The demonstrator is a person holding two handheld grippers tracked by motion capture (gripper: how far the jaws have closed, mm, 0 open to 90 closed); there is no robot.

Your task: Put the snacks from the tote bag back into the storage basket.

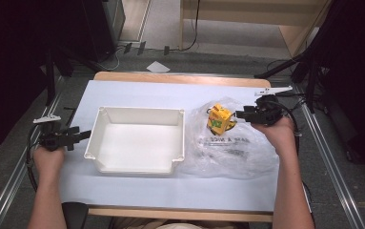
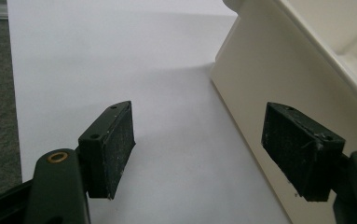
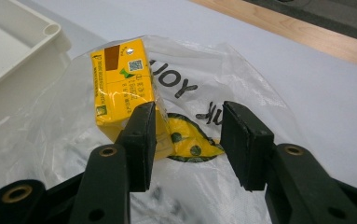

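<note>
Two handheld grippers flank a white-covered counter (image 1: 137, 188), seen from above with the person's forearms entering from the near edge. At the counter's left edge, the left gripper (image 1: 81, 135) is held low in the person's left hand (image 1: 49, 160), its jaws released and spread wide with nothing between them; in the left gripper view (image 2: 199, 154) they point along the bare white cover, the right jaw just beside the outer wall of a tray without clearly touching it. That white plastic tray (image 1: 101, 125), rectangular and empty, sits at the middle of the counter, a little toward the left. Just to its right, toward the counter's right edge, lies a crumpled clear plastic bag (image 1: 228, 155) with dark lettering, its left side touching or nearly touching the tray's right wall. A small yellow carton (image 1: 219, 118) stands at the far part of the bag, tilted; the right gripper view shows clear film wrapped over it (image 3: 122, 91), with the printed bag (image 3: 260, 88) spread behind it and the tray's corner (image 3: 50, 32) at upper left. The right gripper (image 1: 239, 115), in the person's right hand (image 1: 279, 133), points left at the carton. Its jaws (image 3: 188, 140) are parted; one rests against the carton's lower side and the other stands clear over the bag, so nothing is clamped.
</note>
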